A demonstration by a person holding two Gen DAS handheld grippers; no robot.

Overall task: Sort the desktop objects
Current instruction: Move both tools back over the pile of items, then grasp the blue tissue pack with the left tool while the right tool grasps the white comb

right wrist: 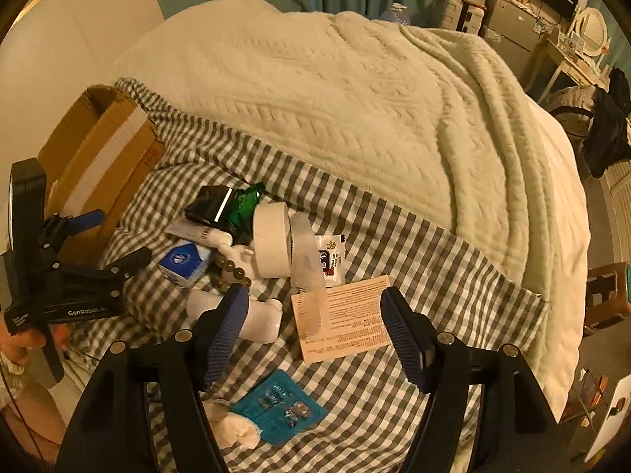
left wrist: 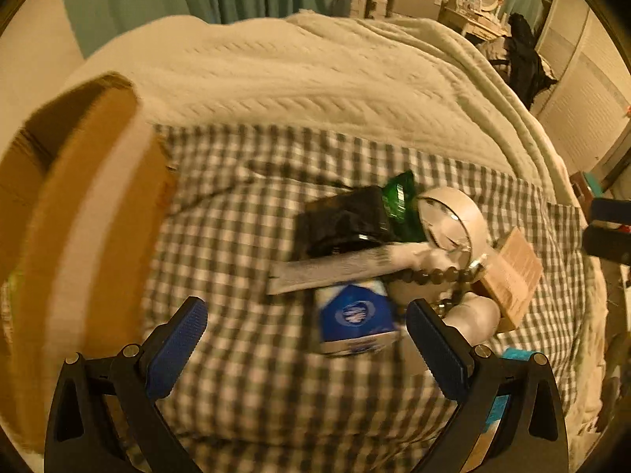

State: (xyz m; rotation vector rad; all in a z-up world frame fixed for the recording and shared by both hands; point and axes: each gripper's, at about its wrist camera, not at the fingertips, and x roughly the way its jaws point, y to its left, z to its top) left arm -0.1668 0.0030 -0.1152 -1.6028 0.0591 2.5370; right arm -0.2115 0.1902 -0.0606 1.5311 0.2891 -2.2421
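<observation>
Both tongs (left wrist: 305, 349) (right wrist: 313, 339) spread, empty, above gingham clutter

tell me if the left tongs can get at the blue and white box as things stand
Probably yes: the left tongs are open with the blue and white box just ahead between the fingers, nothing lying over it, though beads crowd its far side.

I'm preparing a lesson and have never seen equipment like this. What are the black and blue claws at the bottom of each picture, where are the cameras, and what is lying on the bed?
A person holds one two-finger gripper in each hand; there is no robot arm. Each picture comes from a fisheye camera on a gripper, looking along its fingers. The left gripper and right gripper are both open and hold nothing. On the checked cloth lie a blue-and-white box, a tape roll, a printed paper sheet, a teal packet and more. A cardboard box stands at the left.
</observation>
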